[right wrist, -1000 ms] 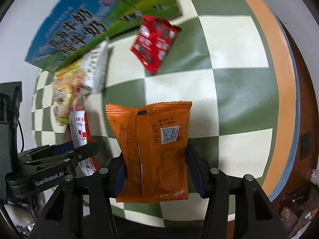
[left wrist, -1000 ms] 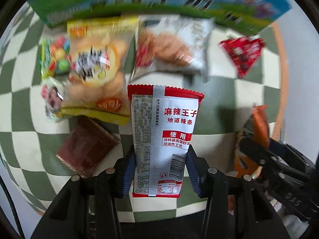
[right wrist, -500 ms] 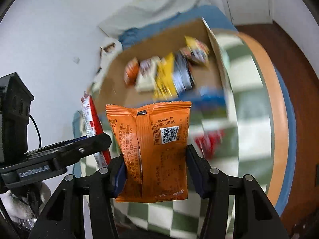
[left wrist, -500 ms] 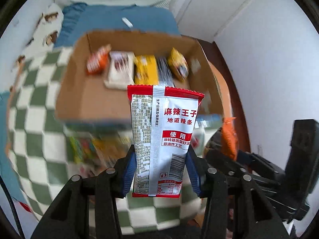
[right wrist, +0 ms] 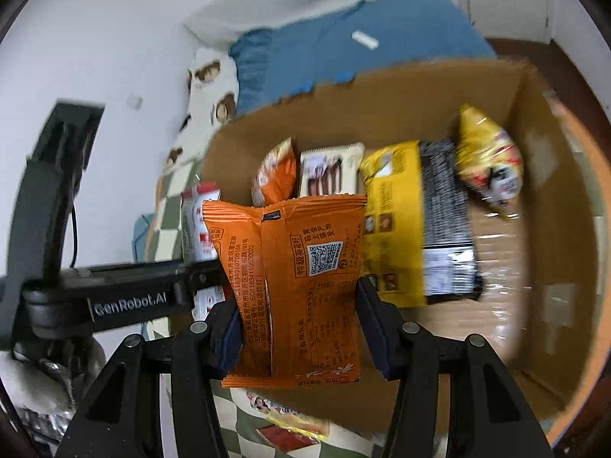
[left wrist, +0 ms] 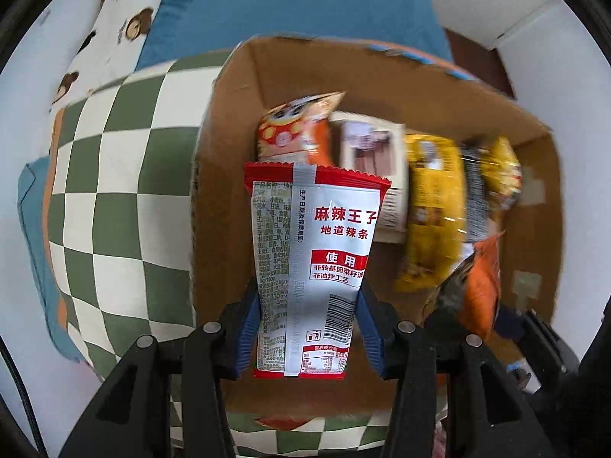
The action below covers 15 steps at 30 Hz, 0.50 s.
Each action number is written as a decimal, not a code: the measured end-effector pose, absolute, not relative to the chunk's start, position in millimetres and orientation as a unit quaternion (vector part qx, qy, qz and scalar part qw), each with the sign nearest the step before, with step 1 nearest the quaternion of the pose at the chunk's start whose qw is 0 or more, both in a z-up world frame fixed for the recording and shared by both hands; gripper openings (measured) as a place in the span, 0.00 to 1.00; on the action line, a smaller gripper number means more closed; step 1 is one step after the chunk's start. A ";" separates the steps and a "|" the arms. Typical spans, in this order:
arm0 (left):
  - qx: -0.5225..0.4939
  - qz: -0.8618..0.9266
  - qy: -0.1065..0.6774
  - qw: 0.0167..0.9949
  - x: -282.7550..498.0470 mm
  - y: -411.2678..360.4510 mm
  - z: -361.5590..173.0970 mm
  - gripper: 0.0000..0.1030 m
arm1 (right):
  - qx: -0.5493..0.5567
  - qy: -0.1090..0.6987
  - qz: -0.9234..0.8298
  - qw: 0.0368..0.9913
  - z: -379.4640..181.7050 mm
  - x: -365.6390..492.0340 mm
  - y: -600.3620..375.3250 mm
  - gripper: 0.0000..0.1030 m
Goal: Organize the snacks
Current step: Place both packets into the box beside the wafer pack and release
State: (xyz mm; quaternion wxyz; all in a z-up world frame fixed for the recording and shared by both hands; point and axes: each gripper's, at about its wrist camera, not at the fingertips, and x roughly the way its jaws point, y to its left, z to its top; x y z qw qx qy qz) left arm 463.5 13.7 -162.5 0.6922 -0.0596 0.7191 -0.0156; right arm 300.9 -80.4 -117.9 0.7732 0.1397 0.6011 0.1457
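Observation:
My left gripper is shut on a red-and-white spicy-strip packet and holds it upright over the near left part of an open cardboard box. My right gripper is shut on an orange snack packet, also above the box. Several snacks lie in a row on the box floor: an orange pouch, a white bar pack, a yellow bag, a black-and-white pack and a yellow wrapped snack. The right gripper with its orange packet shows at the lower right of the left wrist view.
The box stands on a green-and-white checked cloth. Behind it lie a blue cushion and a bear-print pillow, with white walls around. A few loose snack packets lie on the cloth at the box's near edge.
Both grippers, each still holding its packet, travelled from above the loose snacks on the cloth up and over to the open box, which now fills both views.

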 end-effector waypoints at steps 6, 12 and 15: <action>-0.074 -0.013 0.747 0.661 471.4 23.8 -199.5 0.46 | 0.138 0.651 0.154 0.730 -164.4 316.4 -58.1 0.57; -0.091 -0.023 0.745 0.661 468.2 29.1 -212.8 0.72 | 0.091 0.677 0.131 0.719 -188.3 328.2 -46.4 0.96; -0.078 -0.022 0.740 0.668 463.5 24.9 -208.6 0.73 | 0.085 0.677 0.127 0.719 -190.7 331.6 -46.8 0.96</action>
